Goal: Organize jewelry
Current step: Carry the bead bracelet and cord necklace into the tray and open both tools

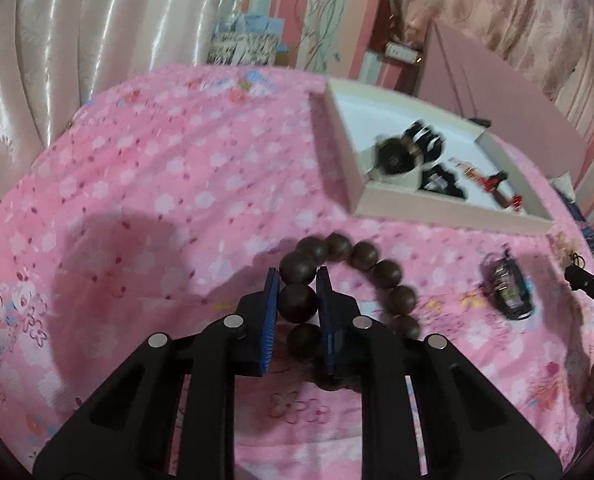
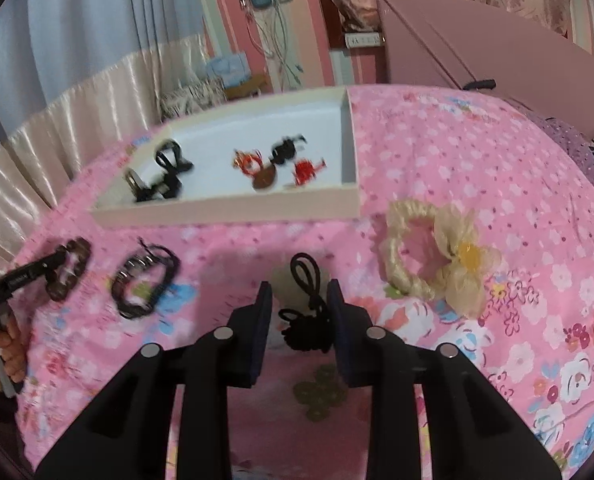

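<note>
A bracelet of large dark brown wooden beads (image 1: 385,270) lies on the pink flowered bedspread. My left gripper (image 1: 297,276) is shut on it, its blue pads pressing on one bead from both sides. The right wrist view shows the same bracelet (image 2: 73,266) at the far left. My right gripper (image 2: 299,286) stands over a black knotted cord (image 2: 309,320). The cord lies between its fingers, with a gap showing on the left side. A white tray (image 1: 437,210) (image 2: 225,208) holds black, red and brown pieces.
A black bracelet with metal beads (image 2: 145,284) (image 1: 507,290) lies in front of the tray. A cream scrunchie with a fabric flower (image 2: 429,256) lies to the right. A pink lid (image 2: 457,40) leans behind. A hand (image 2: 5,344) holds the left gripper.
</note>
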